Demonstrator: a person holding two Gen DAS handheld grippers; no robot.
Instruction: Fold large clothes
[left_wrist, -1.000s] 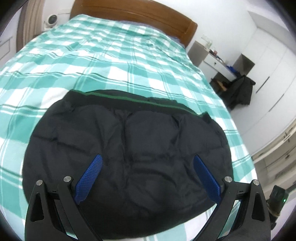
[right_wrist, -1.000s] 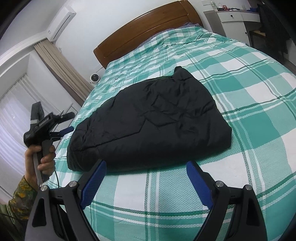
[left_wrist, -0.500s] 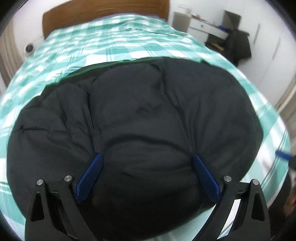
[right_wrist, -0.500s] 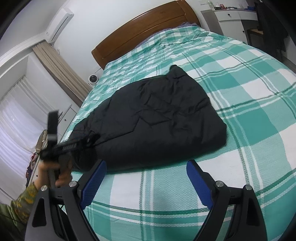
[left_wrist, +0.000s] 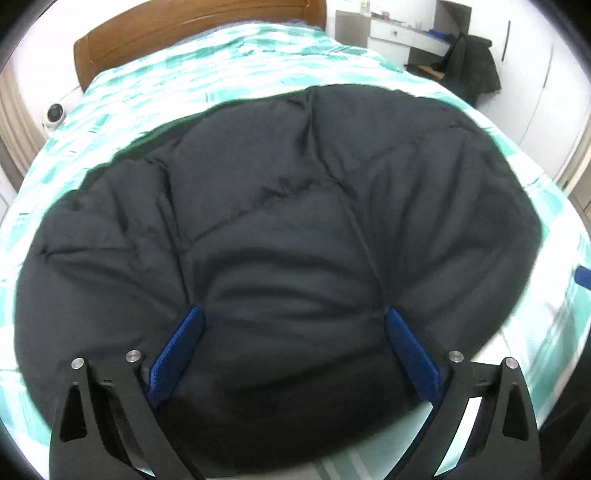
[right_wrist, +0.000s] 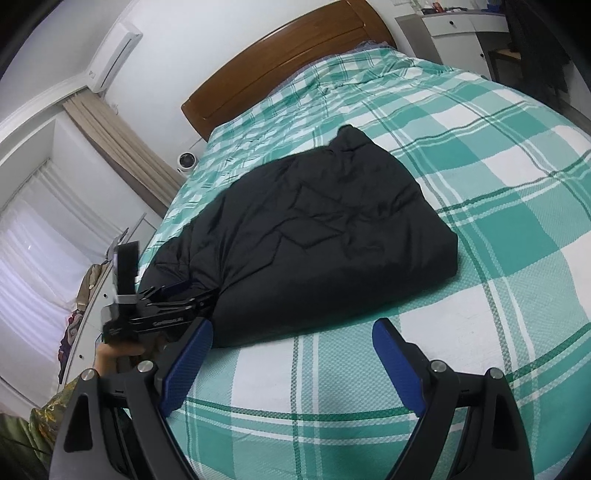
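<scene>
I can find only one piece of writing. In my right wrist view, the left gripper (right_wrist: 192, 291) has white letters along the side of its black body, just beside the near edge of the black padded jacket (right_wrist: 314, 236). The letters are small and a little blurred, so I cannot spell the word with certainty. There is also a small pale mark on the end block of the same gripper, further from the jacket, but I cannot read it. In my left wrist view I see no text, label or number at all.
</scene>
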